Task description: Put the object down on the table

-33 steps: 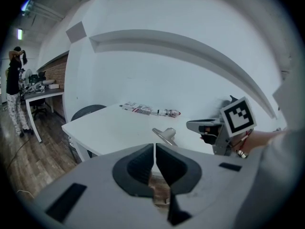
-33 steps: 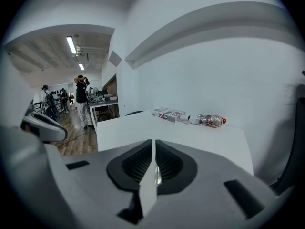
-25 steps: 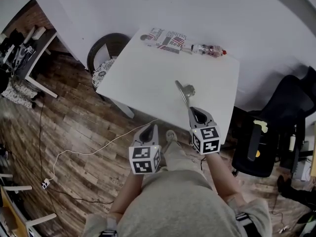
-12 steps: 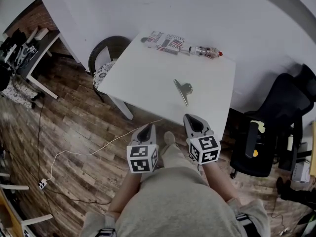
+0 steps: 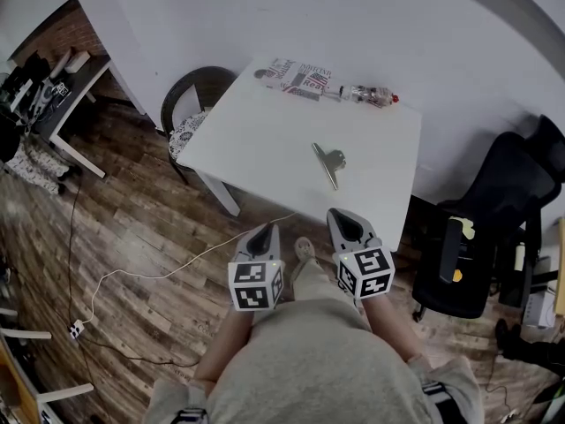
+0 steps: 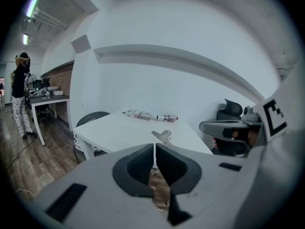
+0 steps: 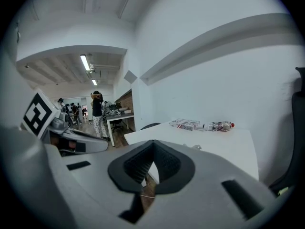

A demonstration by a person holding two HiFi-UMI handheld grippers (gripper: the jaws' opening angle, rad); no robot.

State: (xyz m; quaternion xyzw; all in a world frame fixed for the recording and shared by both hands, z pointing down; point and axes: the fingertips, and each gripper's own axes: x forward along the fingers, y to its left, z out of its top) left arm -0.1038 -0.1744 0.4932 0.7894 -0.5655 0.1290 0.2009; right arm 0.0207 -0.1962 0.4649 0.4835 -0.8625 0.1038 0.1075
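Head view, clock read from frame centre: wood floor (image 5: 106, 228) fills 7 to 10 o'clock. White table (image 5: 256, 140) at 12, most of its top bare. Black office chair (image 5: 503, 201) at 3, just off the table's right edge. Dark round chair (image 5: 190, 91) at 11, against the table's left corner. Cluttered side desk (image 5: 66, 82) at 10, well apart from the table. Both grippers at 6, off the table's near edge. Left gripper (image 5: 264, 230) has its pads pressed together, nothing between them. Right gripper (image 5: 341, 216) is likewise closed and empty, tip near the table's near edge. On the table's far edge at 12: a flat printed packet (image 5: 298, 76), and just beside its right end a clear plastic bottle (image 5: 371, 93) with a red cap, lying on its side; contents can't be made out. Task thing, a metal bulldog clip (image 5: 328, 161), lies on the table top at 1, free of both grippers, ahead of the right one. White cable (image 5: 159, 272) crosses the floor at 8 to a plug (image 5: 79, 329)
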